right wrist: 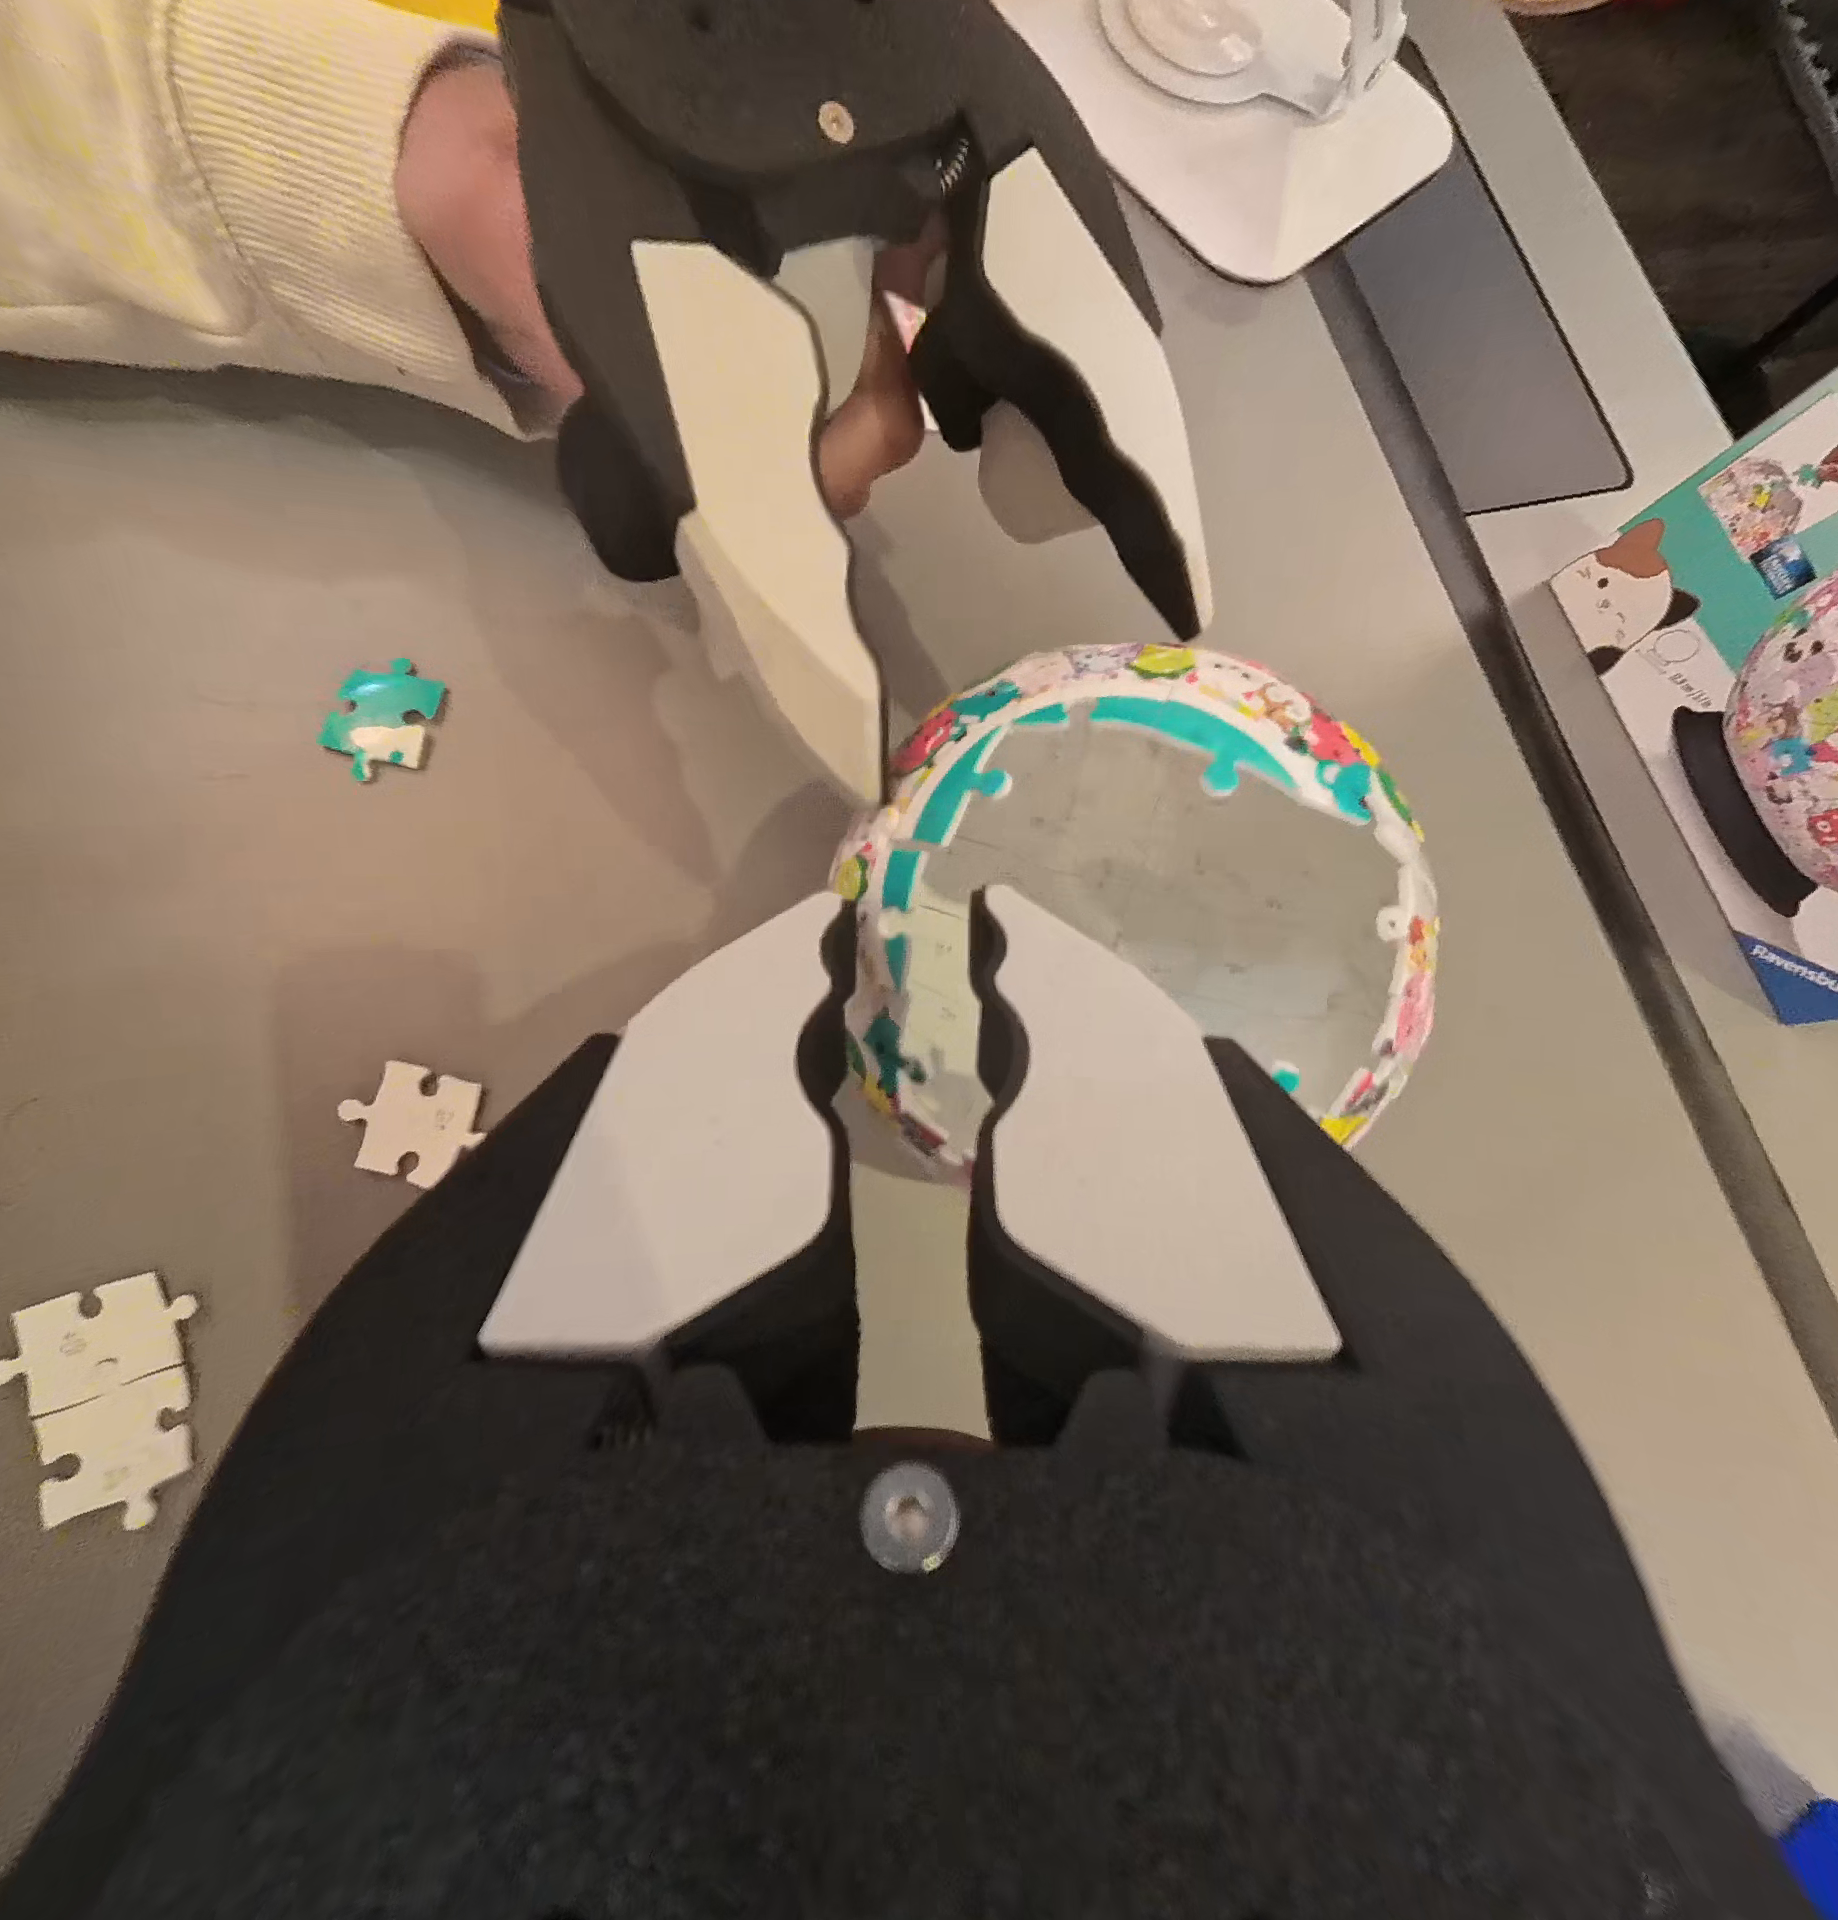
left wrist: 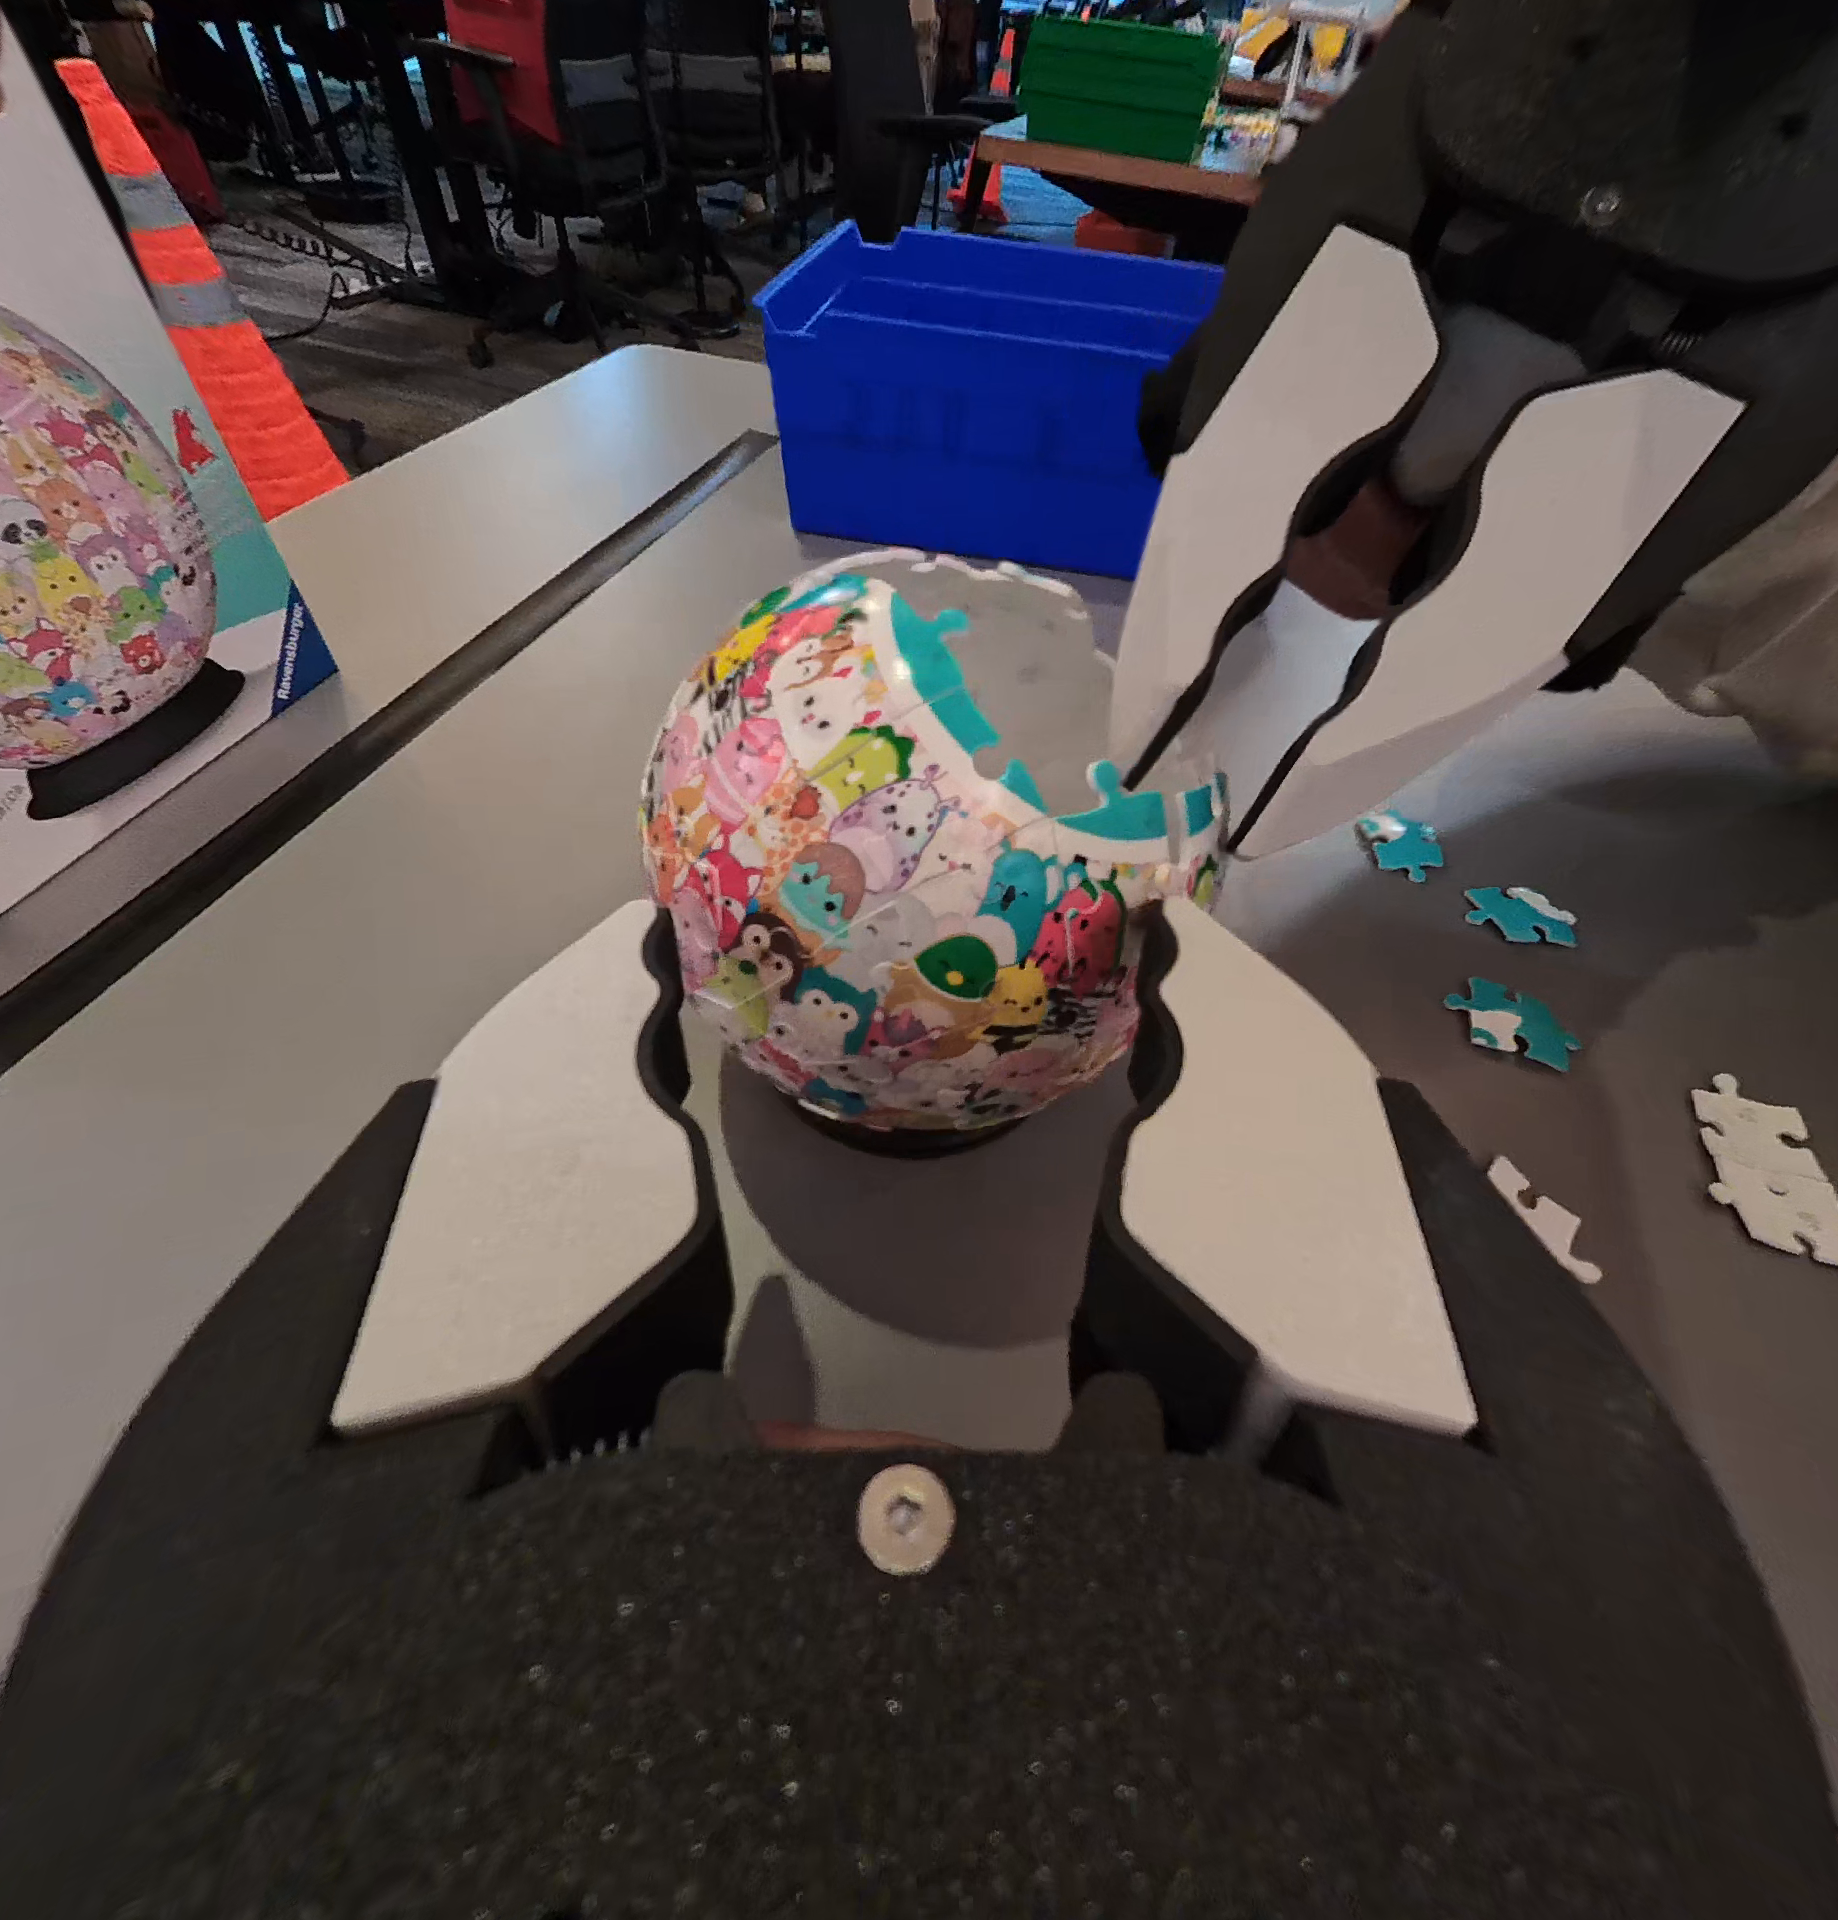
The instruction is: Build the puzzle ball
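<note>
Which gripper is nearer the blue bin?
Right. The right gripper works at the puzzle ball's rim just before the blue bin; the left gripper straddles the ball's near side.

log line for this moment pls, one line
left gripper: jaws around puzzle ball sides | right gripper: jaws straddle ball rim | ball: top open | loose pieces: on table

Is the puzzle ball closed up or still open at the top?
Still open. The puzzle ball has a wide gap at the top, showing its bare grey inside, and loose pieces lie on the table.
</note>
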### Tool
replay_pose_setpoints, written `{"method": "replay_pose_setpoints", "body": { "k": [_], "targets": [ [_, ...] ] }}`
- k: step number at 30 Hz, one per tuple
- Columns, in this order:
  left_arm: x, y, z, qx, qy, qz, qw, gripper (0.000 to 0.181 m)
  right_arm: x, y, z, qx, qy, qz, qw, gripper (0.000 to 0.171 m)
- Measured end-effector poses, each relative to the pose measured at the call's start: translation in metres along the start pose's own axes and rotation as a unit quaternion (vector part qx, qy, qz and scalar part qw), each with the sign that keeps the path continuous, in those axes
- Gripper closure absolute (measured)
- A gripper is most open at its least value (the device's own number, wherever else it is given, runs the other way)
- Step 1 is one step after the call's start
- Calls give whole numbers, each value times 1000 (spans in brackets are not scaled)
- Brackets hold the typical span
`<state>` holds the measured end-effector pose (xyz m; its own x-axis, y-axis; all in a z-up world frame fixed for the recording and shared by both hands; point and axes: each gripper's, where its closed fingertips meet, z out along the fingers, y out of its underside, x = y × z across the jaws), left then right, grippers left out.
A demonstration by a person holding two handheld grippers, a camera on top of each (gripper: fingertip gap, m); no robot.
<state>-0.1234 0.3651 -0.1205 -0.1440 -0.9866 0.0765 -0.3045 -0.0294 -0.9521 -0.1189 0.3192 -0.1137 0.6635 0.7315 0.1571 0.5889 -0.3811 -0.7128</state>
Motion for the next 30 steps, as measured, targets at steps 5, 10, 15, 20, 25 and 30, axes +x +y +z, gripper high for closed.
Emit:
{"method": "replay_pose_setpoints", "body": {
  "k": [5,10,15,20,25,30],
  "targets": [
    [-2,1,-3,8,18,-21,1000,101,-3,0,-1,7,-35,33,999,159],
    [2,3,1,1,20,-12,1000,102,-5,-1,2,8,-42,39,998,163],
    [3,4,1,-5,15,-4,1000,101,-4,-2,3,6,-46,48,998,163],
    [5,6,3,-16,8,12,1000,96,-2,-1,2,7,-44,68,997,163],
    [6,8,5,-32,-10,30,999,89,0,-1,2,-5,-17,61,998,163],
    [-2,8,8,-39,-45,32,998,95,5,0,3,-13,13,44,999,163]
  ]
}}
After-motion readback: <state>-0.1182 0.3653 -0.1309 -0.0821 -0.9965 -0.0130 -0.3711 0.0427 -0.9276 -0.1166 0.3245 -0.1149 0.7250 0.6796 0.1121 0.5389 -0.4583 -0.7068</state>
